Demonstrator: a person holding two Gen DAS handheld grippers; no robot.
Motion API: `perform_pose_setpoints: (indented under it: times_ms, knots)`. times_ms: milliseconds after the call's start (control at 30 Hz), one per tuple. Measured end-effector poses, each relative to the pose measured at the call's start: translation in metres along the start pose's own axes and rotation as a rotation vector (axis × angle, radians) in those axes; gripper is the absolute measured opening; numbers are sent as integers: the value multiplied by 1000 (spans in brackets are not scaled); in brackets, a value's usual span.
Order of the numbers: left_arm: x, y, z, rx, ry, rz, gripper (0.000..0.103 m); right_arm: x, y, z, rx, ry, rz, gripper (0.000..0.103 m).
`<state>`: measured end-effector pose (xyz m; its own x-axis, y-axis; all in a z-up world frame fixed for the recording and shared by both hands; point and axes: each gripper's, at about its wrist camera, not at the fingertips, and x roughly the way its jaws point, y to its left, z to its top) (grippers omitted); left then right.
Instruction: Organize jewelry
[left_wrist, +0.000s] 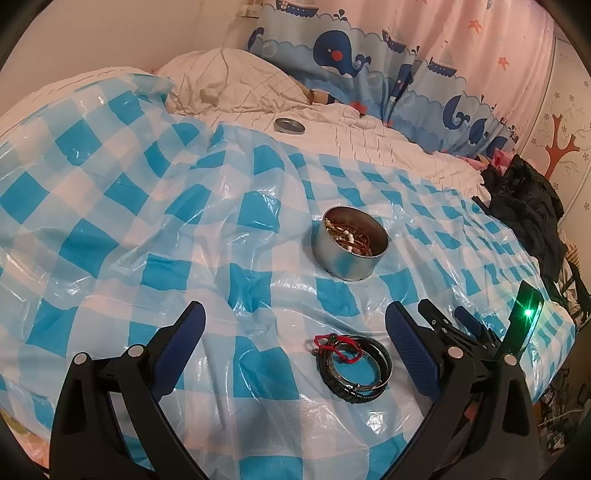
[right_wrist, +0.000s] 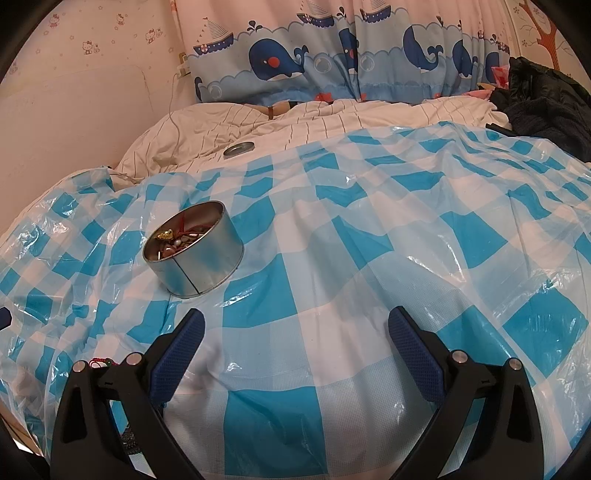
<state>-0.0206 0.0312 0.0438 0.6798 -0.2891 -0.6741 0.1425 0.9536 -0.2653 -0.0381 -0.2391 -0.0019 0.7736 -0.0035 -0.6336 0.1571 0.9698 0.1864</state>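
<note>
Bracelets waiting to be picked up and put in the tin

The left gripper (left_wrist: 295, 332) is spread wide and holds nothing, its 2 fingers on either side of the bracelets (left_wrist: 352, 365) lying flat on the checked plastic sheet (left_wrist: 147, 221). This coiled pile has no clear long axis. The open tin (left_wrist: 350, 246) stands upright beyond it, mouth up. Next, likely: lower, close, lift. The right gripper (right_wrist: 295, 332) is also wide and empty.
</note>
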Motion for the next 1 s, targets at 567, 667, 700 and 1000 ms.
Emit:
perform_pose_setpoints:
  times_ms: [567,667,700,1000]
  knots:
    - [7,-1,-3,4,17,8,94,0,0,0,1,-1,0,96]
    - [7,-1,-3,5,17,8,94,0,-1,0,2,-1,1,96]
    - [7,-1,-3,5,17,8,94,0,-1,0,1,-1,0,96]
    - [14,5,-3,5,35,39,94,0,-1,0,2,0,0,96]
